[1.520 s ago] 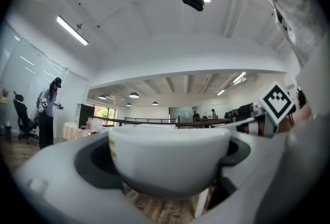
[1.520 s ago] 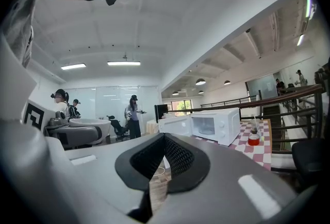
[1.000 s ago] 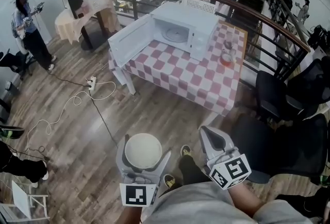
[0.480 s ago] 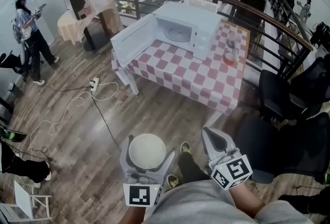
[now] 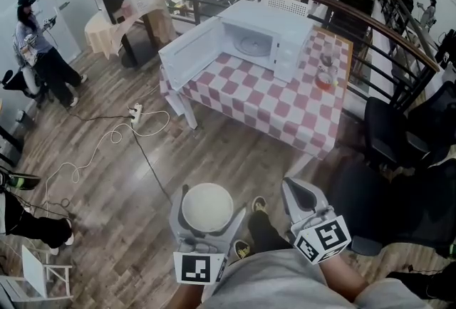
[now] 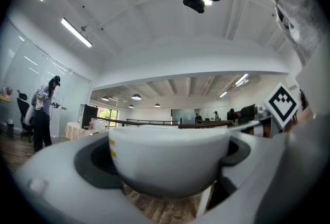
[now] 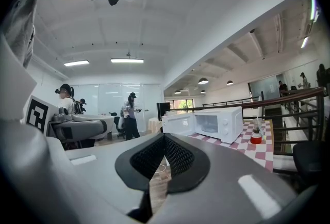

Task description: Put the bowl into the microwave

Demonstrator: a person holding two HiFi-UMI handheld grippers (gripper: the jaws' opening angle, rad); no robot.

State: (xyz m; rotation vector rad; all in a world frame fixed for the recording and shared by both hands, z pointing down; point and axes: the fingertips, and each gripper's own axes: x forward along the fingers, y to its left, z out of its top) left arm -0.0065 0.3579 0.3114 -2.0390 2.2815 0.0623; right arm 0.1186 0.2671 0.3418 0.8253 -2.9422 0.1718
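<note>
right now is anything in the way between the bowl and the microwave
Nothing visible does. The left tongs hold the bowl, the microwave on the checkered table has its door swung wide open, and only wood floor lies between. A cable trails off to the left of that path.

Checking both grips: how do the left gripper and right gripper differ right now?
The left gripper is shut on a white bowl; the right gripper holds nothing. The left fingers spread around the bowl; the right fingers meet. Both point ahead, toward the microwave.
</note>
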